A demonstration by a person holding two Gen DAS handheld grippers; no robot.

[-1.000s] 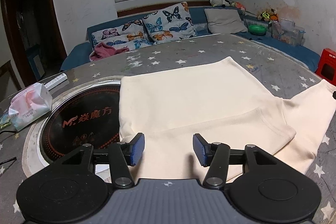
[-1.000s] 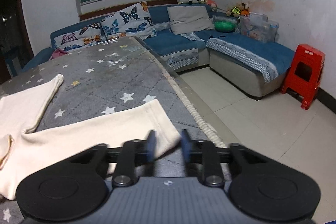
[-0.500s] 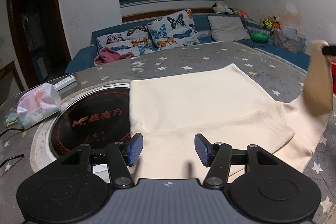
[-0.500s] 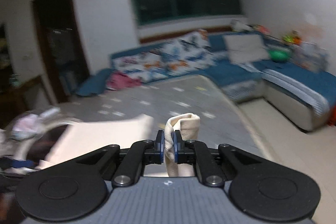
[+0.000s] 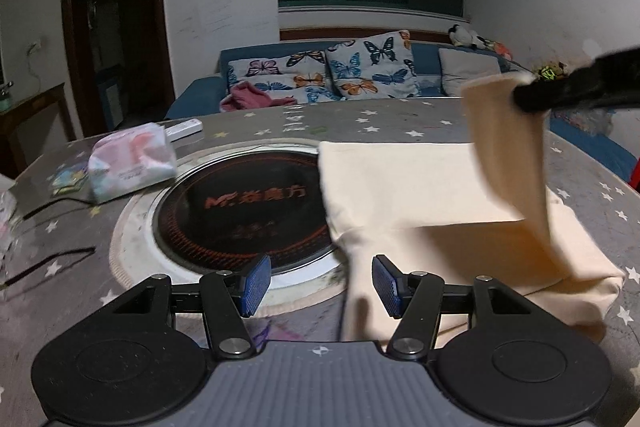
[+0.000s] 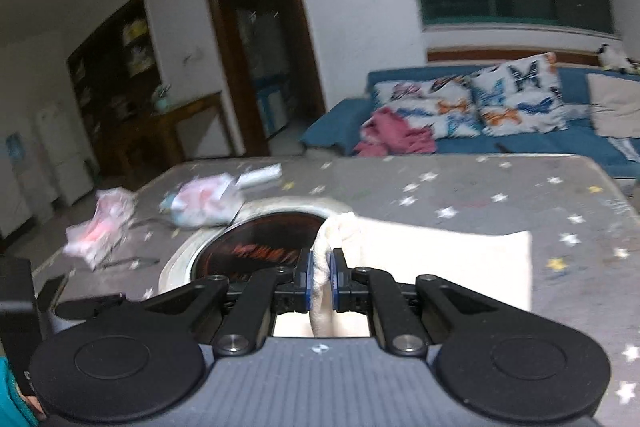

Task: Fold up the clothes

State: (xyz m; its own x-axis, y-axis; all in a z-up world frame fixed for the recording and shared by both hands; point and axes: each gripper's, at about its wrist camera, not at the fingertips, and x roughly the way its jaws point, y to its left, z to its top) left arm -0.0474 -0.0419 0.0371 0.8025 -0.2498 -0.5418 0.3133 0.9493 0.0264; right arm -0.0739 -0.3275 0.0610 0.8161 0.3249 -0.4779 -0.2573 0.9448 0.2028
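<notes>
- The right tongs [image 6: 320, 277], clamped on the cream garment's sleeve [image 5: 506, 131], have swung it up off the worktop [image 5: 400, 119] and over the body [image 5: 400, 179] within 1 second.
- Left tongs [image 5: 320, 285] hover open, empty, at the near hem.
- That sleeve fold looks nearly placed.

Matte black linkage arms on both the left gripper [image 5: 320, 285] and the right gripper [image 6: 321, 275], silver screws at the pivots. Blue ribbed pads on the fingers [image 5: 253, 285]. Round black discs either side of a ribbed grey body with a tiny crosshair mark. Bit of teal sleeve [image 6: 12, 399] bottom left.
</notes>
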